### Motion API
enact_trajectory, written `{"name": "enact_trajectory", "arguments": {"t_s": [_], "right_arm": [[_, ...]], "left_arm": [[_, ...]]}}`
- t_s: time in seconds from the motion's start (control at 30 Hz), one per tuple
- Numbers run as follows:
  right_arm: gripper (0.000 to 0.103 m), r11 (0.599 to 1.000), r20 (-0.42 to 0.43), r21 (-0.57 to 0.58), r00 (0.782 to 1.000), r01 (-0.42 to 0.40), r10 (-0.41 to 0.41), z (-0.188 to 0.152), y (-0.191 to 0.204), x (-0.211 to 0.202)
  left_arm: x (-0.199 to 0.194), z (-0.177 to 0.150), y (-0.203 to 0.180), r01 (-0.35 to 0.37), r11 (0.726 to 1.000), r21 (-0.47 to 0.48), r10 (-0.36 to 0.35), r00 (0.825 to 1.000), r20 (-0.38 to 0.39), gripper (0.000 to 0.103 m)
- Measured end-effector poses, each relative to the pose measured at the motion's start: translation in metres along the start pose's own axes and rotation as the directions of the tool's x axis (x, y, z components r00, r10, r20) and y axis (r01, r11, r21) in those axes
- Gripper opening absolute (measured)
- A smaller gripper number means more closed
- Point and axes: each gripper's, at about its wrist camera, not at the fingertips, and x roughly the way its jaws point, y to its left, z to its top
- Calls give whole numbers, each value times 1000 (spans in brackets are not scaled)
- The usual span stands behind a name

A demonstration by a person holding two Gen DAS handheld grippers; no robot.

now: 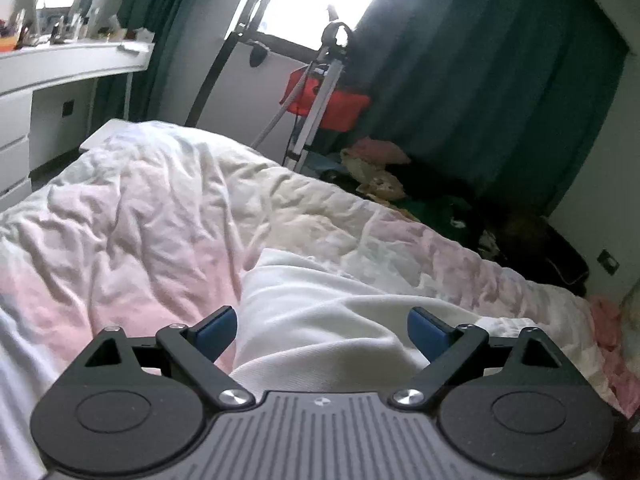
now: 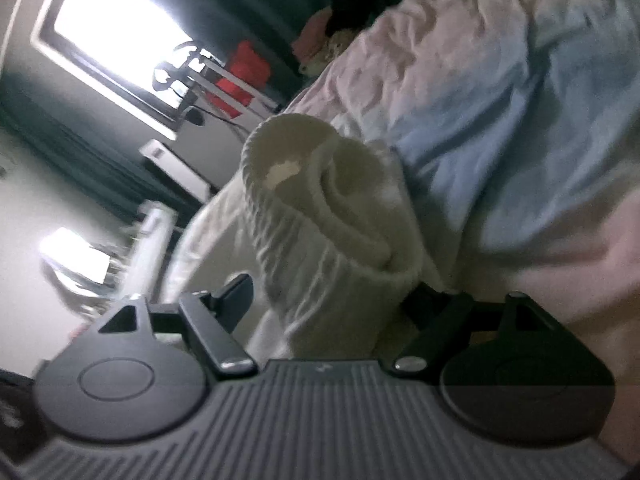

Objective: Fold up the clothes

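A white garment lies on the pink and white duvet. My left gripper hovers over it with its blue-padded jaws wide apart, the cloth lying between and under them. In the right wrist view the camera is tilted sideways. The garment's ribbed edge stands up bunched between the jaws of my right gripper. The jaws are wide apart; the right finger is half hidden behind the cloth.
A white desk with clutter stands at the back left. A tripod and a red box stand by the window and dark green curtains. Clothes and toys lie on the floor beyond the bed.
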Motion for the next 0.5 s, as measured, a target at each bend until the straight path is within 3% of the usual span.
{"name": "enact_trajectory", "arguments": {"t_s": [0.1, 0.17, 0.2, 0.37, 0.43, 0.5], "right_arm": [[54, 992, 53, -94, 996, 79, -75, 0, 12, 4], [44, 980, 95, -176, 993, 92, -76, 1, 23, 1], [40, 975, 130, -214, 991, 66, -38, 2, 30, -5], [38, 962, 296, -274, 952, 10, 75, 12, 43, -39], [39, 969, 307, -237, 952, 70, 6, 12, 32, -37], [42, 980, 204, -158, 975, 122, -89, 12, 11, -22]], "left_arm": [[3, -1, 1, -6, 1000, 6, 6, 1000, -3, 94], [9, -3, 2, -4, 1000, 10, 4, 1000, -9, 94], [10, -4, 2, -2, 1000, 11, 2, 1000, -13, 94], [14, -9, 1, 7, 999, 31, -7, 1000, -22, 94], [16, -12, 0, -2, 999, 44, 3, 1000, -31, 94], [20, -15, 0, -10, 999, 46, 13, 999, -52, 94]]}}
